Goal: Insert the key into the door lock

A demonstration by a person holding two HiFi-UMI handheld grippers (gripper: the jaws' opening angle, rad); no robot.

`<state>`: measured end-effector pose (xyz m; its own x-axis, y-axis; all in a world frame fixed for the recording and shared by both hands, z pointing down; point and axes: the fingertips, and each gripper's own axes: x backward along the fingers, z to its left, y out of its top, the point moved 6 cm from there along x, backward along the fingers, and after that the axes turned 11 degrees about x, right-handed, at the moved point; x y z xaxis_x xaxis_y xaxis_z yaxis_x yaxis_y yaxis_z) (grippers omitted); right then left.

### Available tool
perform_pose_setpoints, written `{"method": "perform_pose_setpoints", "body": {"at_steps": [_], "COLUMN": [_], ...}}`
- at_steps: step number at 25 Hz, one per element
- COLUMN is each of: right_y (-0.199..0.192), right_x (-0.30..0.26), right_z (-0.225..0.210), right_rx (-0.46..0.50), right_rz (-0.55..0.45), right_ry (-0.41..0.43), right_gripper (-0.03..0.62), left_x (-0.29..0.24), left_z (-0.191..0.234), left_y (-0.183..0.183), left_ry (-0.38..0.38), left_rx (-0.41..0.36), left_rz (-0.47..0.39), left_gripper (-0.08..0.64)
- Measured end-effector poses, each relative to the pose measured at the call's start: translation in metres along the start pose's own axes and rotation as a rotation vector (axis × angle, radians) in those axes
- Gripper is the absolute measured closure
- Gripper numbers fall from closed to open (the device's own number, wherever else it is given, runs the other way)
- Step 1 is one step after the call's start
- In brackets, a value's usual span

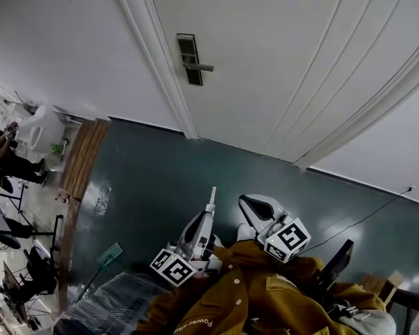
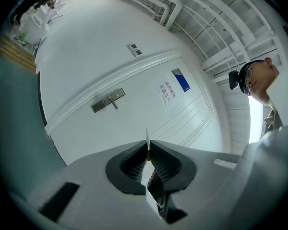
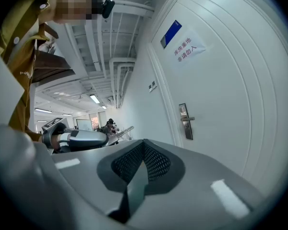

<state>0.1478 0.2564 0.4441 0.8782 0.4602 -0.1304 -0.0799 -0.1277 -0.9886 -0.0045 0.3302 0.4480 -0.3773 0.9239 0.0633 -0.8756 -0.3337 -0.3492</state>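
A white door (image 1: 279, 54) carries a dark lock plate with a silver lever handle (image 1: 190, 61), seen also as the lock plate (image 2: 108, 100) in the left gripper view and the lock plate (image 3: 185, 121) in the right gripper view. My left gripper (image 1: 211, 202) is shut on a thin silver key (image 2: 147, 143) whose blade sticks out from the pads toward the door. It is well short of the lock. My right gripper (image 1: 250, 202) is shut with nothing between its pads, held beside the left one.
A dark green floor (image 1: 167, 180) runs up to the door. A wooden strip (image 1: 80, 166) and office desks with seated people (image 1: 7, 159) lie at the left. A paper notice (image 2: 167, 91) hangs on the door. My mustard sleeve (image 1: 251, 292) fills the bottom.
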Motion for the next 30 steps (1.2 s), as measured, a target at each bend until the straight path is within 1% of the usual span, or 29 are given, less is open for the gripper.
{"method": "perform_pose_setpoints", "body": {"at_steps": [5, 8, 10, 14, 17, 23, 26, 28, 30], "right_y": [0.003, 0.003, 0.002, 0.0, 0.001, 0.008, 0.014, 0.018, 0.025], "right_x": [0.012, 0.021, 0.025, 0.027, 0.02, -0.013, -0.043, -0.065, -0.086], "right_z": [-0.007, -0.015, -0.019, -0.025, -0.032, -0.052, -0.061, -0.068, -0.077], "right_rx": [-0.012, -0.028, -0.026, -0.021, -0.018, -0.014, -0.006, -0.013, -0.013], "right_rz": [-0.021, -0.034, -0.031, -0.018, -0.018, -0.013, -0.009, -0.012, -0.018], "right_ry": [0.001, 0.016, 0.026, 0.061, 0.076, 0.072, 0.057, 0.035, 0.006], "right_gripper": [0.586, 0.586, 0.587, 0.588, 0.587, 0.588, 0.588, 0.587, 0.588], "left_x": [-0.007, -0.013, -0.015, -0.017, -0.025, -0.049, -0.062, -0.071, -0.081], "left_z": [-0.002, -0.008, -0.012, -0.011, -0.008, 0.006, 0.021, 0.033, 0.04], "left_y": [-0.009, -0.016, -0.021, -0.027, -0.024, 0.004, 0.032, 0.054, 0.075], "left_ry": [0.001, 0.009, 0.019, 0.045, 0.053, 0.048, 0.042, 0.04, 0.031], "left_rx": [0.019, 0.006, -0.004, 0.023, 0.027, 0.036, 0.058, 0.085, 0.091], "left_rz": [0.0, -0.002, -0.017, -0.067, -0.071, -0.066, -0.066, -0.07, -0.061], "left_gripper": [0.537, 0.537, 0.537, 0.537, 0.537, 0.537, 0.537, 0.537, 0.537]}}
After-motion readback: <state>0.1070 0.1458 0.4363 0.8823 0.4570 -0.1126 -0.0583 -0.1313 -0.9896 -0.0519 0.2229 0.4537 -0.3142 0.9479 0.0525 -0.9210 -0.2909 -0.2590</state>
